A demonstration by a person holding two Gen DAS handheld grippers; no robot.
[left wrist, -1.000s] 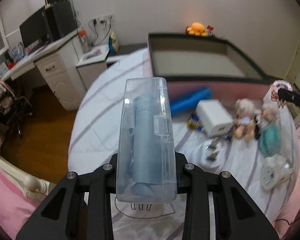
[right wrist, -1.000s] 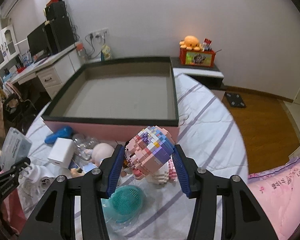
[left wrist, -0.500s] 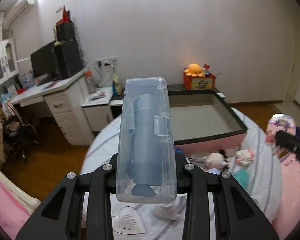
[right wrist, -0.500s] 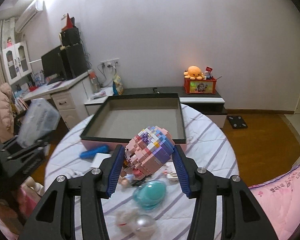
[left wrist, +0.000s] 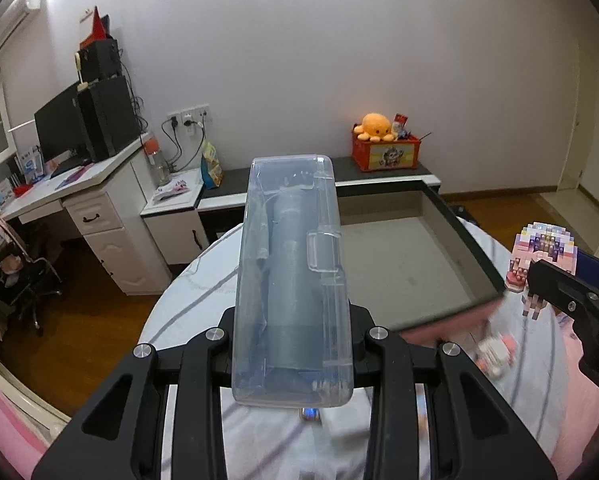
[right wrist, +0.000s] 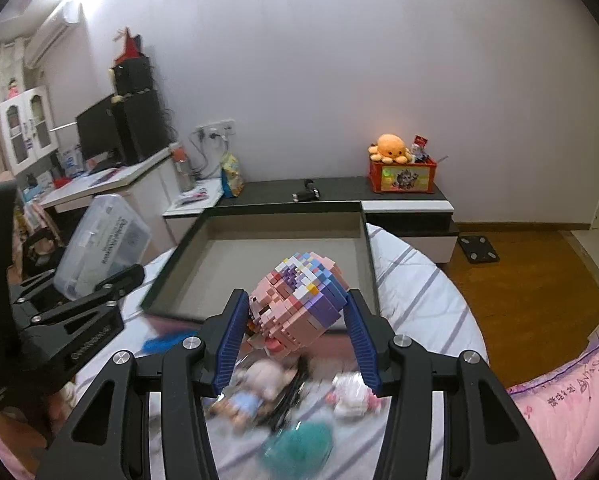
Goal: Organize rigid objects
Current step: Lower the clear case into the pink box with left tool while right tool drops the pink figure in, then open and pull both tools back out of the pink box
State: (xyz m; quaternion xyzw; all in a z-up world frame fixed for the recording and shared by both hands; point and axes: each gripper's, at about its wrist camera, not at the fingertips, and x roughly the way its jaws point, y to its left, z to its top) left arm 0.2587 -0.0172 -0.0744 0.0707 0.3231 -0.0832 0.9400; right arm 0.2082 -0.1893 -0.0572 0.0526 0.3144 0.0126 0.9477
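We're over a round table [right wrist: 415, 292] under a striped white cloth, with a big shallow tray [right wrist: 373, 264], dark-rimmed and pink-sided, sitting on it. Behind it a white wall, a low dark cabinet [right wrist: 339, 188] carrying a red box [right wrist: 403, 176] with an orange plush octopus [right wrist: 391, 148] on top. Off to the left, a white desk [left wrist: 79, 196] with a monitor [left wrist: 57, 128], and wood flooring all round.

Our left gripper [left wrist: 291, 340] is tilted down toward the tray, its fingers clamped on the lower end of a clear case [left wrist: 291, 280] that stands up between them; something grey and cylindrical sits inside. Our right gripper [right wrist: 295, 328] also points down at the tray, blue pads pressed on either side of a pink-and-purple block figure [right wrist: 299, 300], which hangs above the tabletop just short of the tray's near rim.

The right view gives us what the left can't: a blurred heap on the cloth beneath the figure, with a small doll [right wrist: 259, 384], a teal round thing [right wrist: 303, 440] and a blue object [right wrist: 167, 342], too smeared to tell more. It also shows the case's printed underside. The left view shows the tray's bare floor on the right and the block figure [left wrist: 539, 252] from the side, near the tray's right rim.
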